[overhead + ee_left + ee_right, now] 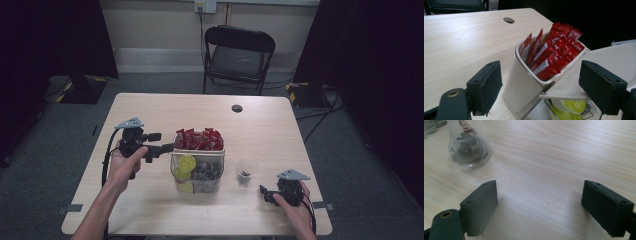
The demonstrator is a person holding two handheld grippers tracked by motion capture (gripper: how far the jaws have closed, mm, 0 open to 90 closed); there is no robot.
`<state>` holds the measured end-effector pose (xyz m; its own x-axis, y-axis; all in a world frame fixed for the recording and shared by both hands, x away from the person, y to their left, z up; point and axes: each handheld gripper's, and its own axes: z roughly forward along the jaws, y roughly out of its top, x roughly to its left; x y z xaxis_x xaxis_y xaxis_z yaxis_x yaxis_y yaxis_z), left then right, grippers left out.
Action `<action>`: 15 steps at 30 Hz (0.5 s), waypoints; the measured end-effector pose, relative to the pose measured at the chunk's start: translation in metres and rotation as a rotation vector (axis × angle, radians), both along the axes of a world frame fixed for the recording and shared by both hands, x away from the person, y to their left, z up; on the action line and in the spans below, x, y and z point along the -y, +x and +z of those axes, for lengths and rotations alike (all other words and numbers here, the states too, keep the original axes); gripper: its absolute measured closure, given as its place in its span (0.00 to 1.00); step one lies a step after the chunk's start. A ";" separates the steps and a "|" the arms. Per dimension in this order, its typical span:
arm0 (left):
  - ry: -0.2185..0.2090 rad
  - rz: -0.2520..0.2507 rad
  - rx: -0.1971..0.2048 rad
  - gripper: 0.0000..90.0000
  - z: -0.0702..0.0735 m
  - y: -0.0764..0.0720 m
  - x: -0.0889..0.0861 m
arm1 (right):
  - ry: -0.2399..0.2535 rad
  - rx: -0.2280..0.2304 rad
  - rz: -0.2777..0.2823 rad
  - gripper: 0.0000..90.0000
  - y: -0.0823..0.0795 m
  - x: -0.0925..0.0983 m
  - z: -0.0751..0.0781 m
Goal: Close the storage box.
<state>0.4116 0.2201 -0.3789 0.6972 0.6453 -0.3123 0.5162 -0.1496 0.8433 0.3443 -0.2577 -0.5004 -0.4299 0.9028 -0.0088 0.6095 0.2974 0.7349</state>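
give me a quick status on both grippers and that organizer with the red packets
Left gripper open at the organizer, beside the red packets. Right gripper open, low over the table, holding nothing. Plastic cup stands between them.

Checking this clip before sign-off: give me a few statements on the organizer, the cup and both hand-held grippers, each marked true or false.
1. The left hand-held gripper points at the clear organizer. True.
2. The red sachets lie loose on the table. False: they stand in the organizer's white top tray.
3. The right hand-held gripper is shut on the plastic cup. False: its jaws are open over bare table, with the cup apart from them.
4. Yellow-green lidded pods sit in the organizer's lower compartment. True.
5. The plastic cup is empty. False: it holds something dark.
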 end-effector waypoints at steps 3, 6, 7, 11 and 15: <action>0.002 0.000 -0.009 0.19 -0.002 -0.001 -0.001 | 0.000 0.000 0.000 0.15 0.000 0.000 0.000; 0.009 -0.004 -0.019 0.19 -0.005 -0.004 0.000 | -0.001 0.000 0.001 0.15 0.000 0.000 0.000; 0.008 -0.004 -0.025 0.19 -0.006 -0.004 0.001 | 0.000 0.000 0.001 0.14 0.000 0.000 0.000; 0.024 -0.005 -0.024 0.19 -0.008 -0.007 0.005 | 0.001 -0.002 0.008 0.14 0.001 0.000 0.000; 0.042 -0.009 -0.030 0.19 -0.011 -0.009 0.007 | 0.001 -0.002 0.008 0.14 0.001 0.000 0.000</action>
